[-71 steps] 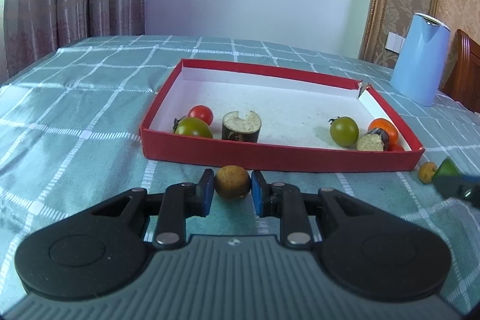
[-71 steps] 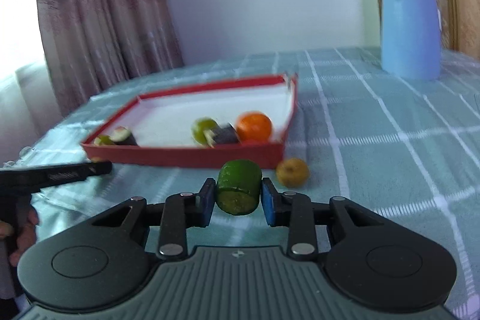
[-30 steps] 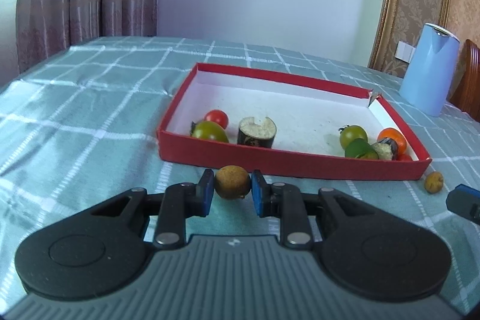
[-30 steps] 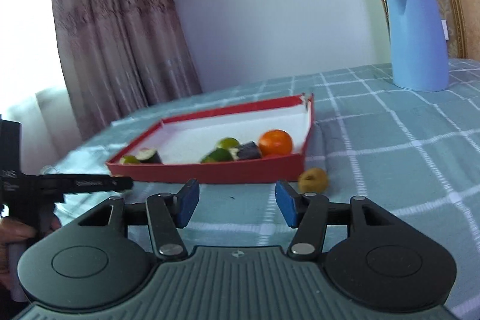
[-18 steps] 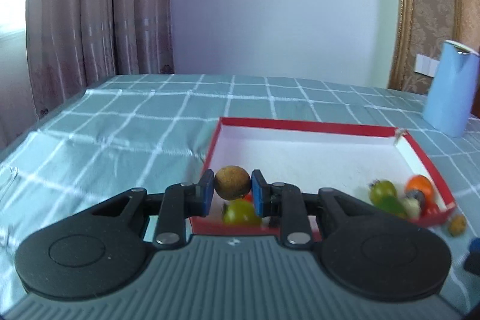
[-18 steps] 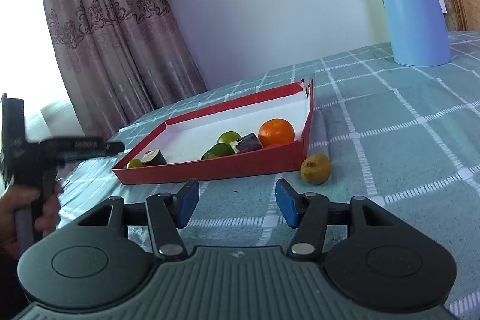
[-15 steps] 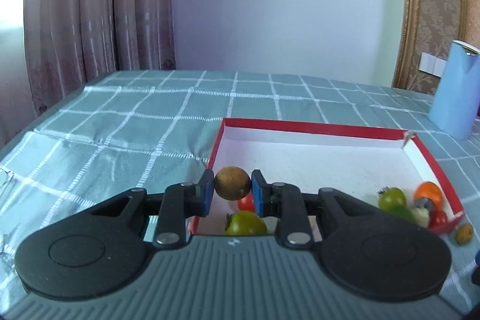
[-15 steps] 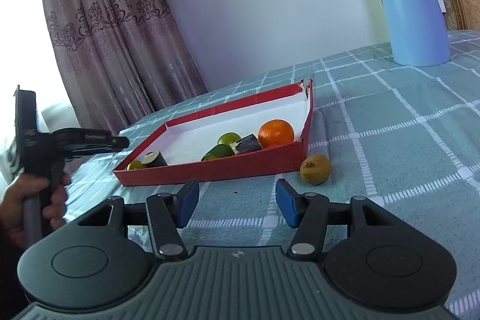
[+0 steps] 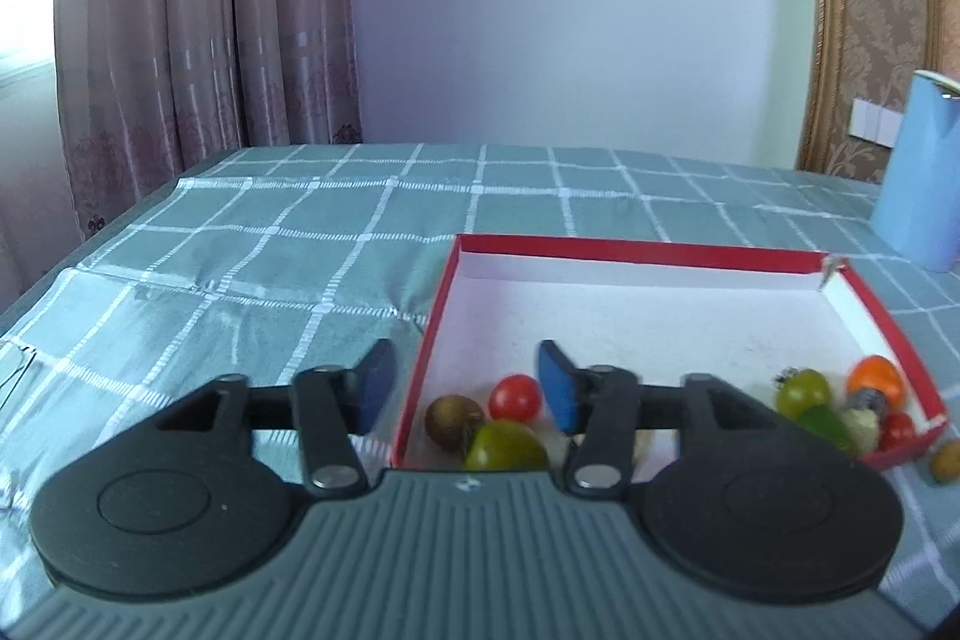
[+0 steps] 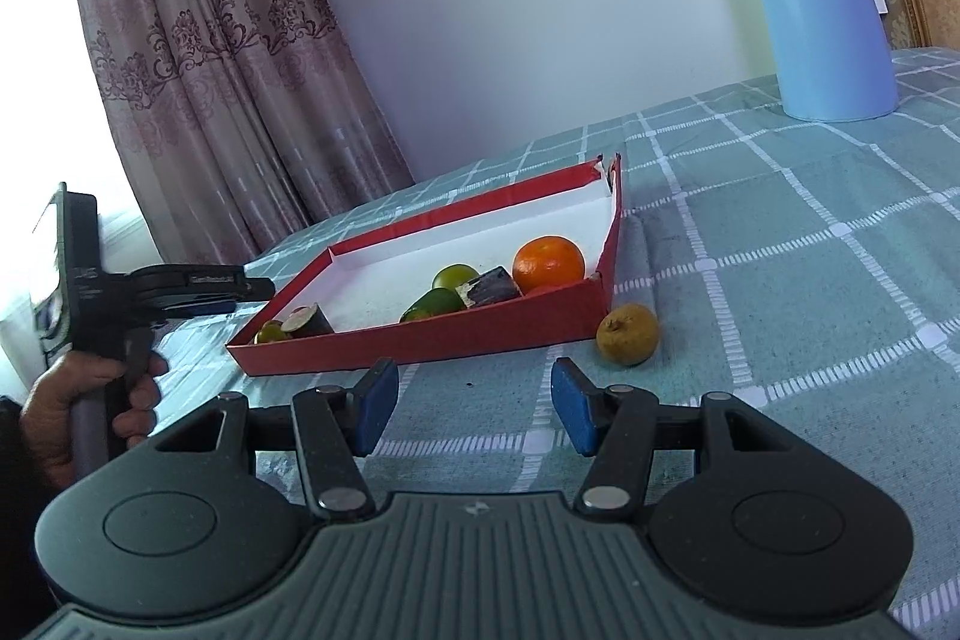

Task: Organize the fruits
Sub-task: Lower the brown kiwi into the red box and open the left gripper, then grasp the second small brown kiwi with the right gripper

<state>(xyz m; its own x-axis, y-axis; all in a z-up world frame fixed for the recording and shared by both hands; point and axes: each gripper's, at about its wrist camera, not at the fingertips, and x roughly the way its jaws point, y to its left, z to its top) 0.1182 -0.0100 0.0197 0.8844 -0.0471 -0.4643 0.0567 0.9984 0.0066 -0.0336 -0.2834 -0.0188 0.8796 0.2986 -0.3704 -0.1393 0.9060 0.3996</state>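
1. Above the near left corner of the red box (image 9: 630, 244), the left gripper (image 9: 463, 388) hangs with its blue pads spread; the jaws have just been opening and nothing is pinched between them.
2. Under this gap, a small brown fruit (image 9: 453, 421) lies on the white floor of the box, in that near left corner, touching a green tomato (image 9: 507, 445). A red cherry tomato (image 9: 514, 396) sits just behind them.
3. At the near right corner of the box there is a second group: a green tomato (image 9: 804, 391), an orange fruit (image 9: 875, 376), a green piece (image 9: 831, 424) and a small red tomato (image 9: 898, 429), close together.
4. Outside the box, just beside its near right corner, another brown fruit (image 10: 627, 333) lies on the checked green tablecloth (image 10: 810, 280).
5. The right gripper (image 10: 474, 406) hovers over the tablecloth near this fruit, pads apart, holding nothing.
6. From the right wrist view a hand (image 10: 66, 406) is seen gripping the handle of the left gripper at the left edge of the table.
7. A blue kettle (image 10: 816, 10) stands well apart from the box, toward the far edge.
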